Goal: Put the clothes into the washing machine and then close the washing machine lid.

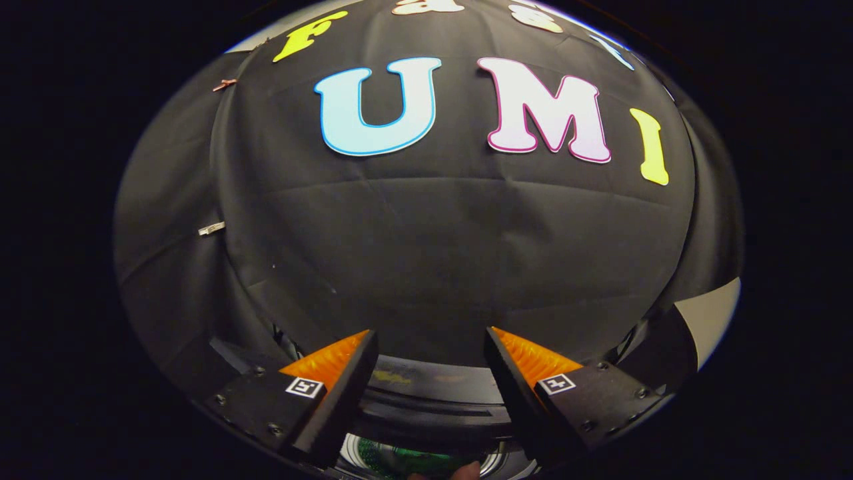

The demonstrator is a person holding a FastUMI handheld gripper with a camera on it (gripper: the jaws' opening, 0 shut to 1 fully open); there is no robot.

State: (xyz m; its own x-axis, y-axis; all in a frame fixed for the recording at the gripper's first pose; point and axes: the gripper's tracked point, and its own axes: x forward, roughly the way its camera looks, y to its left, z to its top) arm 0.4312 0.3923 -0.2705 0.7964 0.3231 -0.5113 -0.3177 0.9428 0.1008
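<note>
My gripper (430,332) is open, with nothing between its fingers, and it points at the booth's black cloth wall. Below and between the fingers lies the washing machine's dark top (426,400). Nearer to me, its round drum opening has a shiny rim (352,455). Something green, likely clothing (406,461), lies inside the drum, mostly hidden. I cannot make out how the lid stands. What looks like a fingertip of a person's hand (466,471) pokes in at the drum's near edge.
The black cloth wall (426,253) hangs close behind the machine. A pale panel (714,319) stands to the right of the right finger. Two small metal clips (212,229) pin the cloth on the left.
</note>
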